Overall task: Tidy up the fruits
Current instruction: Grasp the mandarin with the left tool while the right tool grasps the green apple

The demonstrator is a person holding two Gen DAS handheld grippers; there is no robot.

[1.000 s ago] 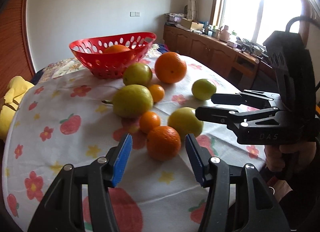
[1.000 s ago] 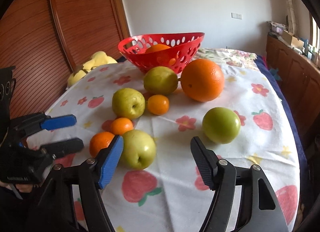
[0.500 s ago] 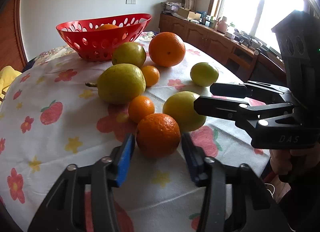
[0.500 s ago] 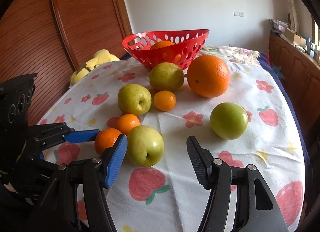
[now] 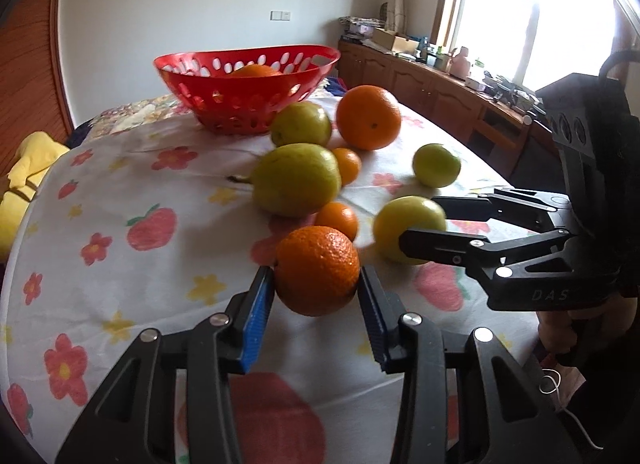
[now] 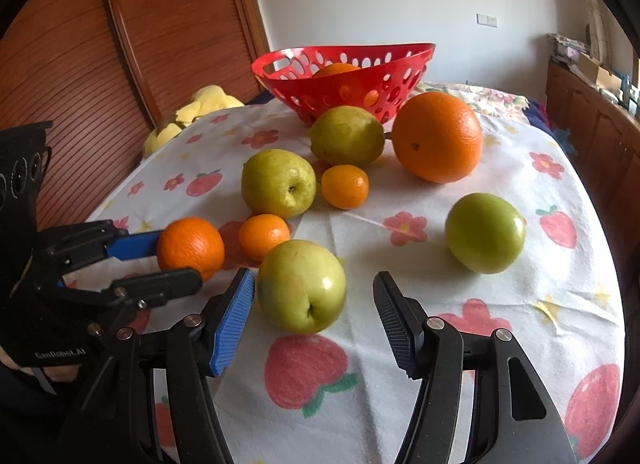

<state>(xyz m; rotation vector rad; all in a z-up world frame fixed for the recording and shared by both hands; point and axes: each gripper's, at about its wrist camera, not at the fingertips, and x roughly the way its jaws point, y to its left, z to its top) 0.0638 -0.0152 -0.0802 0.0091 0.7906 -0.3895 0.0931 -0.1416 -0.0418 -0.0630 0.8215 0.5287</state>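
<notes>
Bright daylight pours in through the window (image 5: pixel 532 20), which glows so white that nothing shows through it. The tablecloth (image 5: pixel 132 168) near it looks pale and washed out. Soft, faint shadows lie under the fruit on the side away from the window. Both pictures bend round at the edges and go black in the corners. The yellow-green apple (image 5: pixel 404 224) looks a little smeared in the left view.
</notes>
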